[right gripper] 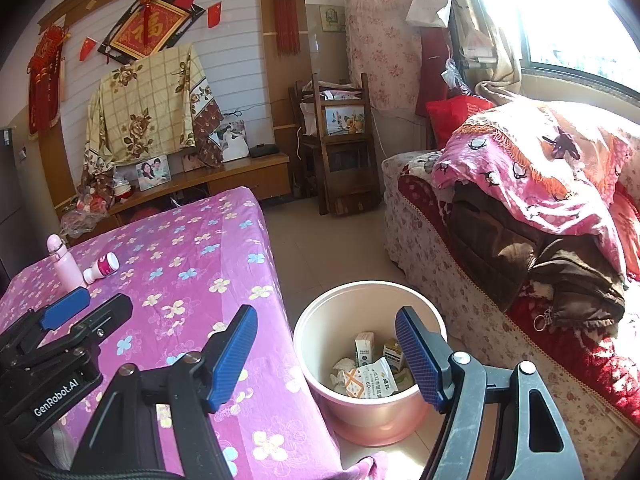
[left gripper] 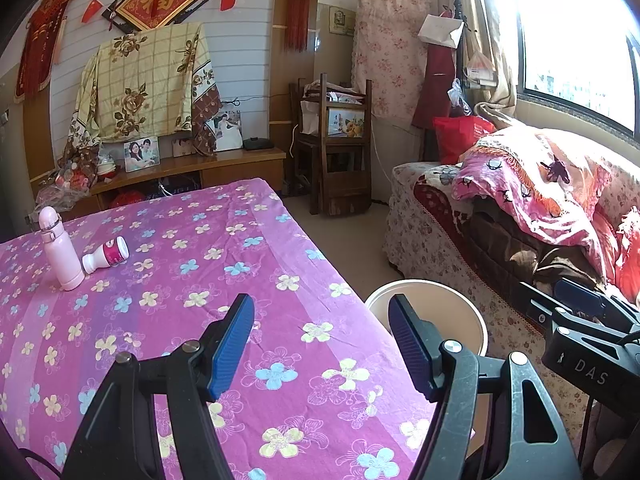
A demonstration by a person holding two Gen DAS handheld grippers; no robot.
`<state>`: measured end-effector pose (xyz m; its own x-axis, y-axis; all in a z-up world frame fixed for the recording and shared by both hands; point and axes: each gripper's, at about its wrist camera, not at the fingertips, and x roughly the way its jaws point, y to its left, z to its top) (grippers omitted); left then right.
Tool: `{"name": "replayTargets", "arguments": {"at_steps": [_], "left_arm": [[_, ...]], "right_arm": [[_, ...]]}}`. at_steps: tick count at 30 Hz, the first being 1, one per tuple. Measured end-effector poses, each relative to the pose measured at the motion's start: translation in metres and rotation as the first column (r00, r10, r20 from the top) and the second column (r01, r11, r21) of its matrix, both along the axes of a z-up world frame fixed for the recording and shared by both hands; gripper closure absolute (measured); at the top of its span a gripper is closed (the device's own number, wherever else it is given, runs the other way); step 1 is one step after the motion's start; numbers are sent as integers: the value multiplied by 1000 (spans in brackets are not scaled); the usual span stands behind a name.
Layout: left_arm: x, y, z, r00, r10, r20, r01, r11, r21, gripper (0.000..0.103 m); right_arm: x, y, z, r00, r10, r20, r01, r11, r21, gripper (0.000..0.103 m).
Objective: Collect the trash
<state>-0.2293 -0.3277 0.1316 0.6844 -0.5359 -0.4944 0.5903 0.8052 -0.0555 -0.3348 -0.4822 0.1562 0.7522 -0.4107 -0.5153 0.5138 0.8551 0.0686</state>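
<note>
With both claws [left gripper: 321,344] [right gripper: 326,354] held spread and empty, the toppled yogurt bottle [left gripper: 106,254] at the table's [left gripper: 280,280] far left is judged next for the bin [right gripper: 316,320].

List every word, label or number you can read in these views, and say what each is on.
"DAS": on the right tongs' body, cut off at the frame edge.
"GenRobot.AI": on the left tongs' body.
"福": on the framed red plaque on the wall.
"60": on the white packet in the bin; its other print is too small to read.
Cartons in the bin, lying bottle: labels too blurred to read.
</note>
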Motion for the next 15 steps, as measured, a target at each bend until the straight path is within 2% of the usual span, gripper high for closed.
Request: {"name": "replayTargets", "arguments": {"at_steps": [15], "left_arm": [[-2,-2,-3,1000,-16,-9,16,1000,7,33]], "right_arm": [[2,-1,-3,1000,-2,-12,2,1000,5,27]]}}
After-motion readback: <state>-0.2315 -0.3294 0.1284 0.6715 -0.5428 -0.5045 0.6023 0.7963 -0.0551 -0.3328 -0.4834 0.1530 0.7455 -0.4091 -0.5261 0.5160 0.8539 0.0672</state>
